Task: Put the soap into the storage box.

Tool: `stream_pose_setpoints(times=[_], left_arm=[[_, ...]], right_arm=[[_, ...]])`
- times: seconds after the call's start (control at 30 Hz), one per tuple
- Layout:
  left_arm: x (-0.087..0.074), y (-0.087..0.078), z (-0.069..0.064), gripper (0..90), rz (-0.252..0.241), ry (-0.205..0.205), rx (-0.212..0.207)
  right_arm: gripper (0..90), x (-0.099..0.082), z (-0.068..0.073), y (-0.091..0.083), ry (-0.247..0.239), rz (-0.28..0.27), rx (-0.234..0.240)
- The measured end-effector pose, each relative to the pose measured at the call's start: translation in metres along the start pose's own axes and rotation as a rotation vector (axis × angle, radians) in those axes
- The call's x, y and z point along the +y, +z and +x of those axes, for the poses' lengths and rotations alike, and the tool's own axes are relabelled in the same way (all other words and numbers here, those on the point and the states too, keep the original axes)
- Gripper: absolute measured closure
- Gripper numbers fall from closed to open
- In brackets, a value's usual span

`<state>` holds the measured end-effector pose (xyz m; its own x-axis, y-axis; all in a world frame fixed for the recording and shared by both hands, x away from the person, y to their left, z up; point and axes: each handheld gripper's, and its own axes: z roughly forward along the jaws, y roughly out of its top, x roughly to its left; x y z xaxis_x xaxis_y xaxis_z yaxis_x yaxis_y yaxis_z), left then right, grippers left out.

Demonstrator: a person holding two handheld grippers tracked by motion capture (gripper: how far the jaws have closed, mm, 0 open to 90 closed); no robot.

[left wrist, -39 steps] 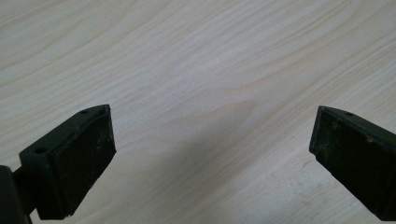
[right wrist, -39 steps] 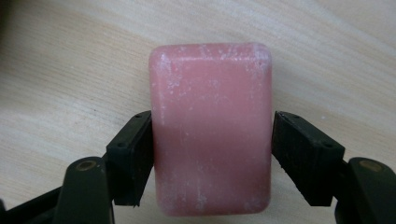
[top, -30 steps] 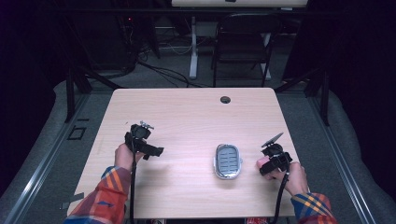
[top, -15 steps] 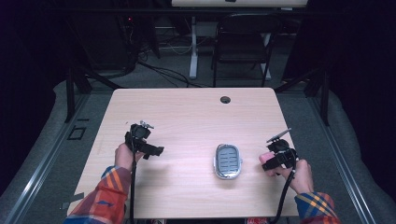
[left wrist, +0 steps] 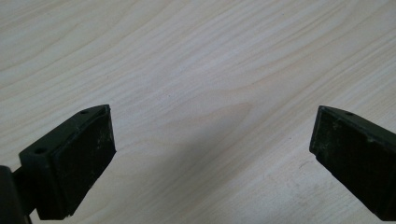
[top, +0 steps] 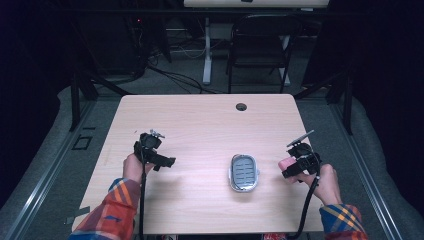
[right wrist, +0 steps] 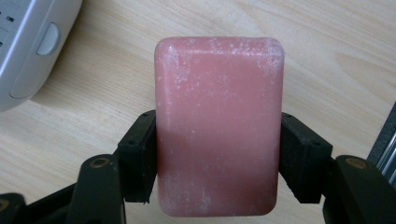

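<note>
Well, the person stood at the near edge of the pale wooden worktop (top: 200,120) with a tool in each hand, plaid sleeves coming in from below. The right tool (top: 289,167) was over the right side of the worktop, close to its near right corner, and its two black jaws were clamped against the long sides of a pink soap bar (right wrist: 218,126). In the right gripper view the bar stood lengthwise between the jaws, its surface dusted with whitish marks, its far end reaching out past the jaw tips. Whether it rested on the wood or hung just above it, I could not tell.

Just to the left of that tool lay a small oval soap dish (top: 244,172), silvery at the rim with a darker ribbed inside, sitting flat on the worktop and apart from the bar. Its pale edge showed at the upper left of the right gripper view.

The left tool (top: 161,162) was well apart, over the left half of the worktop. In the left gripper view its jaws were spread wide with nothing between them but bare wood grain.

A small round hole (top: 241,106) sat near the far edge of the worktop, and a dark chair (top: 260,47) stood beyond it on the floor
</note>
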<state>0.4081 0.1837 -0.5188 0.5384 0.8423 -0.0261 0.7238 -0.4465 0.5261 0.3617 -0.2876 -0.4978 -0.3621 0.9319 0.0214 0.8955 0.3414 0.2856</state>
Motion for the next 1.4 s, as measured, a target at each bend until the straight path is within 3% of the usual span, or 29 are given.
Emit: stream_pose_setpoints(times=[0.03, 0.1, 0.6, 0.67, 1.4], left_arm=[[0.000, 0.000, 0.000, 0.0, 0.001, 0.000, 0.002], [0.000, -0.001, 0.000, 0.0, 0.001, 0.004, 0.003], [-0.001, -0.001, 0.001, 0.0, -0.002, -0.004, 0.006], [-0.001, -0.001, 0.001, 0.0, -0.004, -0.007, 0.007], [0.000, 0.000, 0.002, 0.0, 0.004, 0.000, -0.001]], right_arm=[[37.4, 0.002, -0.001, -0.003, -0.029, 0.037, -0.008], [37.4, 0.003, 0.000, -0.005, -0.040, 0.043, -0.006], [37.4, 0.018, 0.014, -0.027, -0.079, 0.002, 0.006], [37.4, 0.024, 0.018, -0.029, -0.103, 0.011, 0.014], [37.4, 0.037, 0.034, -0.039, -0.135, -0.002, 0.027]])
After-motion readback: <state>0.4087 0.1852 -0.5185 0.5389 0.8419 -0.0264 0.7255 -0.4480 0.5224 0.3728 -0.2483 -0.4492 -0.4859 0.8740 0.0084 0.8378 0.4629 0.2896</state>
